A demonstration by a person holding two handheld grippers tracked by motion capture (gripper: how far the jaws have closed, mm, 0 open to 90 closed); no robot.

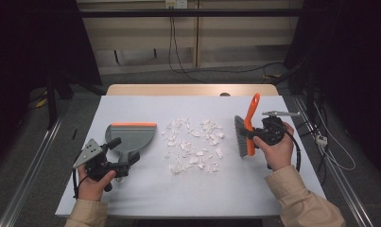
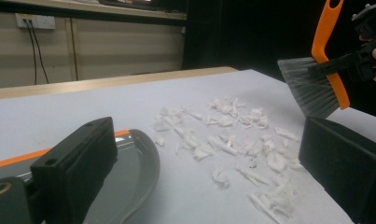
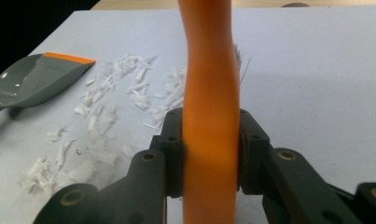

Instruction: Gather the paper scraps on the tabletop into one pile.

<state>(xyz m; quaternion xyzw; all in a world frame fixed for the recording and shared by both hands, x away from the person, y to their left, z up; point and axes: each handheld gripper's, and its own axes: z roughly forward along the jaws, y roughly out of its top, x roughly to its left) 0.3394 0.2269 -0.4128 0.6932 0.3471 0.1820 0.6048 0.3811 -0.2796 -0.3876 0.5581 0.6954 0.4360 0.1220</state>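
Currently the right gripper (image 1: 260,134) is clamped on the orange handle of the brush (image 1: 247,127), its jaws pinching the handle from both sides, as the right gripper view shows (image 3: 209,154). The brush hangs upright at 3 o'clock of the paper scraps (image 1: 194,144), bristles down, just beside the pile but apart from it.

The left gripper (image 1: 126,162) stands with its jaws spread; in the left gripper view they frame open table and no object lies between them. The dustpan (image 1: 129,135) rests flat on the table (image 1: 226,189) at 9 o'clock of the scraps, orange lip at its far edge, handle pointing towards the left gripper. Whether a jaw touches that handle cannot be told.

Risks, as a judgement:
- The dustpan is unheld. A sweep from 3 o'clock towards 9 o'clock would probably push it away instead of loading it.
- The lip faces 12 o'clock, not the pile. Scraps would likely pass its side wall unless it is turned.
- The scraps look light and loosely scattered. A fast stroke may fling them off the table edge.
- The handle is smooth and curved; side load on the bristles could rotate it within the jaws.

Cables (image 1: 178,56) trail over the floor beyond the table at 12 o'clock. Nothing stands between brush and pile.
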